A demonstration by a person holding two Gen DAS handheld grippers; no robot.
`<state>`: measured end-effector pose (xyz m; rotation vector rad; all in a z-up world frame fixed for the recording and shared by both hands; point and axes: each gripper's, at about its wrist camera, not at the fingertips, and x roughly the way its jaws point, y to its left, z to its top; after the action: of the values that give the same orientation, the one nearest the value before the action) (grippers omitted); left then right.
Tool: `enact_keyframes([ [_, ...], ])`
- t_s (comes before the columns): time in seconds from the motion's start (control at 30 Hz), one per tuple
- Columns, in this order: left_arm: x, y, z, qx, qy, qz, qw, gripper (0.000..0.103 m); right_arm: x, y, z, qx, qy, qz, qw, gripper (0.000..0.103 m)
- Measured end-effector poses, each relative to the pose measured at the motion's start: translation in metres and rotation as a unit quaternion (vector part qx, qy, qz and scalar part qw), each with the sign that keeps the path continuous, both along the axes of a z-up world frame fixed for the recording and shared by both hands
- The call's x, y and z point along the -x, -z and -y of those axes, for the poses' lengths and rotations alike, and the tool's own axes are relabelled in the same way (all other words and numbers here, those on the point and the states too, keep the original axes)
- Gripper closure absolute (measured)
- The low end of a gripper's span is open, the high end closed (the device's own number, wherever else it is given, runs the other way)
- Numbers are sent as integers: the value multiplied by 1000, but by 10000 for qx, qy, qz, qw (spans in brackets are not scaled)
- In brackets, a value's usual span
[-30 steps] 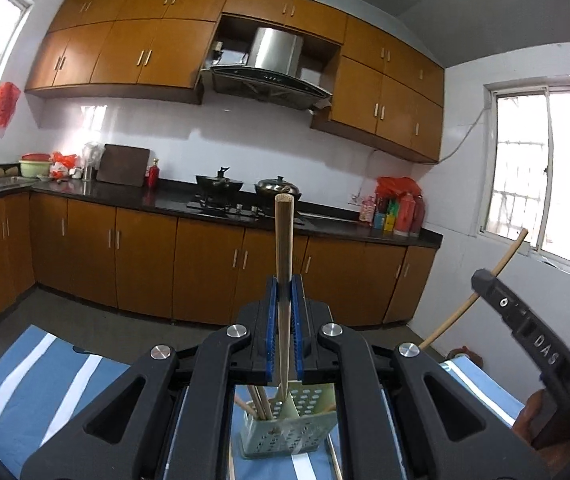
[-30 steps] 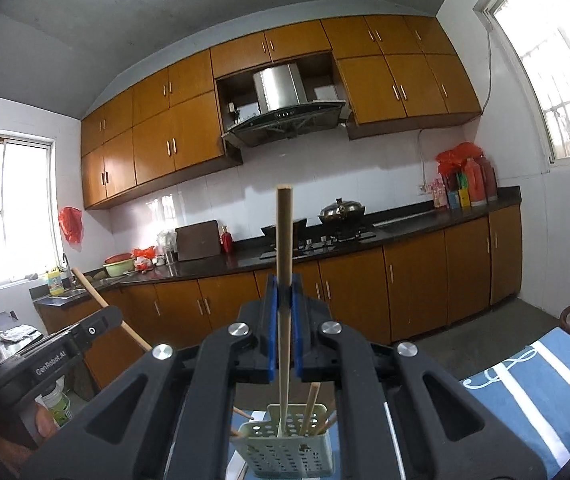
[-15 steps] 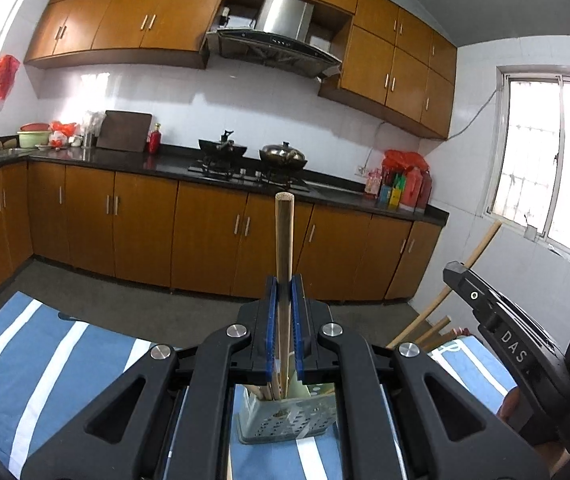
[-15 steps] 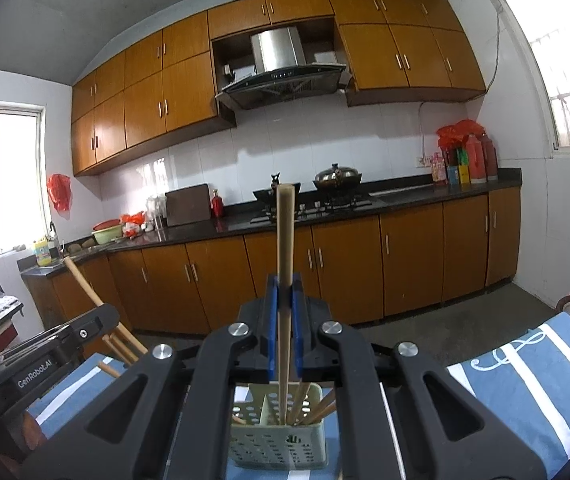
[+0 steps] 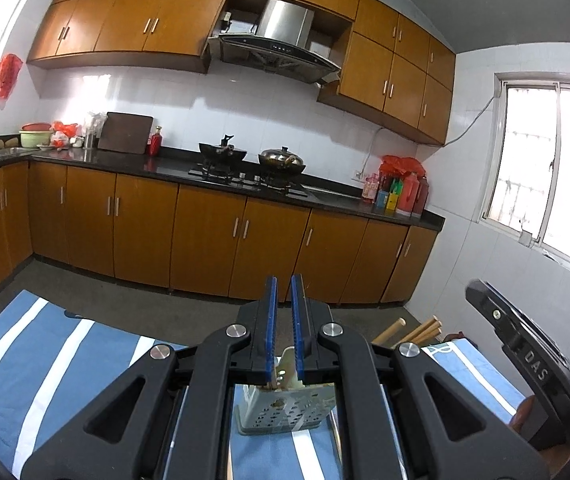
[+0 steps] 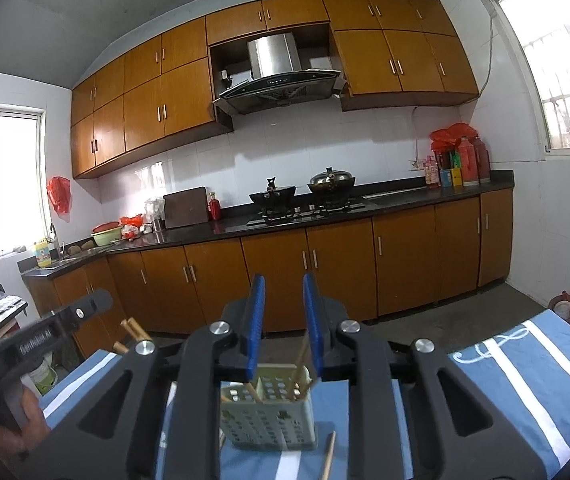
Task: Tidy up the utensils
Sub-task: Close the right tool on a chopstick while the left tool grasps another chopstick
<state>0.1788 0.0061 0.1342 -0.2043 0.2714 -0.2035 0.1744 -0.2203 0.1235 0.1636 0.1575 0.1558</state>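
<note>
Now our right gripper's [image 6: 283, 320] jaws are opening, empty; our left gripper [image 5: 283, 328] sits nearly closed, empty. A thin wooden chopstick [image 6: 329, 456] lies at five o'clock of the pale perforated plastic basket [image 6: 269, 420]: probably light, stiff, slippery, best pinched mid-shaft.

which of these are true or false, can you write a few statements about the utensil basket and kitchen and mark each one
1. The pale perforated plastic utensil basket stands on the blue-and-white striped cloth. True.
2. The basket is empty. False: wooden chopsticks stand in it.
3. A loose wooden stick lies on the cloth beside the basket. True.
4. The stove is bare. False: a black wok and a lidded steel pot sit on it.
</note>
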Motion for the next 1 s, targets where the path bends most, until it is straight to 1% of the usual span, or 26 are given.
enact_keyframes([
  [0.07,10,3,-4,-11,-1,-13,10000,95,12,8,6,1,36,-87,10000,80],
  [0.13,21,12,-8,-65,-20,-109,9999,95,20,21,12,11,85,-242,9997,78],
  [0.17,25,17,-11,-88,-26,-174,9998,95,24,34,16,39,131,-437,9990,78],
  [0.23,32,38,-17,-187,-55,-431,9989,95,28,55,21,55,168,-779,9968,78],
  [0.27,34,47,-18,-244,-87,-558,9981,95,28,70,23,47,169,-1039,9944,78],
  [0.37,36,85,-22,-355,-139,-1076,9935,95,24,118,26,10,175,-1855,9825,78],
  [0.43,34,115,-24,-374,-168,-1520,9875,95,22,153,24,-88,116,-2444,9696,78],
  [0.47,34,124,-25,-358,-177,-1662,9853,95,21,171,22,-169,37,-2769,9608,78],
  [0.57,33,155,-28,-233,-168,-2131,9766,95,22,203,14,-226,-102,-3273,9446,78],
  [0.63,35,167,-25,-226,-153,-2304,9727,95,21,213,3,-176,-201,-3419,9393,78],
  [0.7,36,174,-23,-250,-120,-2395,9705,95,22,218,-7,-43,-267,-3491,9367,78],
  [0.87,37,180,-16,-335,-30,-2488,9680,95,17,225,-24,338,-247,-3628,9309,80],
  [0.93,37,182,-14,-358,2,-2515,9672,95,17,225,-28,537,-107,-3549,9333,92],
  [0.97,37,185,-13,-371,15,-2532,9667,95,15,224,-27,579,-67,-3540,9334,95],
  [1.0,37,186,-12,-376,27,-2546,9663,95,11,225,-25,559,-36,-3547,9333,95],
])
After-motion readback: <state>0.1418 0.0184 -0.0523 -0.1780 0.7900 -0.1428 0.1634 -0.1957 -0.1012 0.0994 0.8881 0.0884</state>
